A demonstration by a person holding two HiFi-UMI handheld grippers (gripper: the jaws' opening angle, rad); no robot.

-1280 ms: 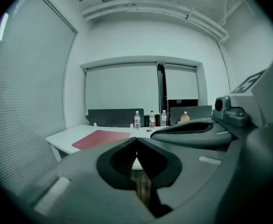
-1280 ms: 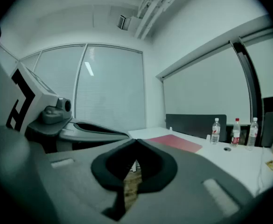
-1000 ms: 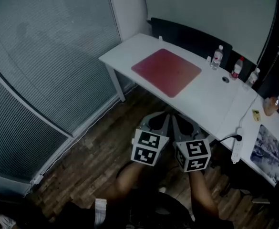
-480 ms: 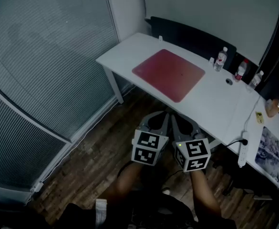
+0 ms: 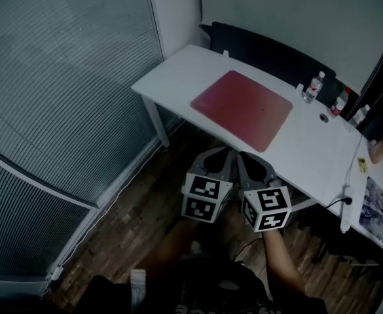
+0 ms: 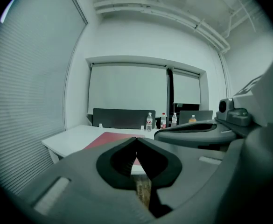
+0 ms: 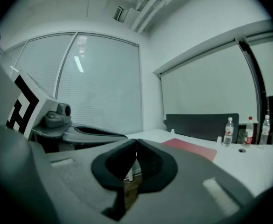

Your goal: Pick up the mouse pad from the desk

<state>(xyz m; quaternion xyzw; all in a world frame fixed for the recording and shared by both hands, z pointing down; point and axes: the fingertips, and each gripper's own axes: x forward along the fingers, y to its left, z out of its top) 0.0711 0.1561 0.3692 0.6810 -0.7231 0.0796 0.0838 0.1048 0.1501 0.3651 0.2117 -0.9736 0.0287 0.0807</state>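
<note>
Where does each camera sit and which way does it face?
Head view: on the person's head, looking steeply down at the desk and mouse pad; both forearms, left gripper and right gripper show.
Left gripper view: on the left gripper, looking along its shut jaws toward the desk; the right gripper shows at right.
Right gripper view: on the right gripper, along its shut jaws; the left gripper shows at left.
Shared: all three show the mouse pad and bottles.

Head view looks down; both gripper views face the desk [image 5: 178, 72].
</note>
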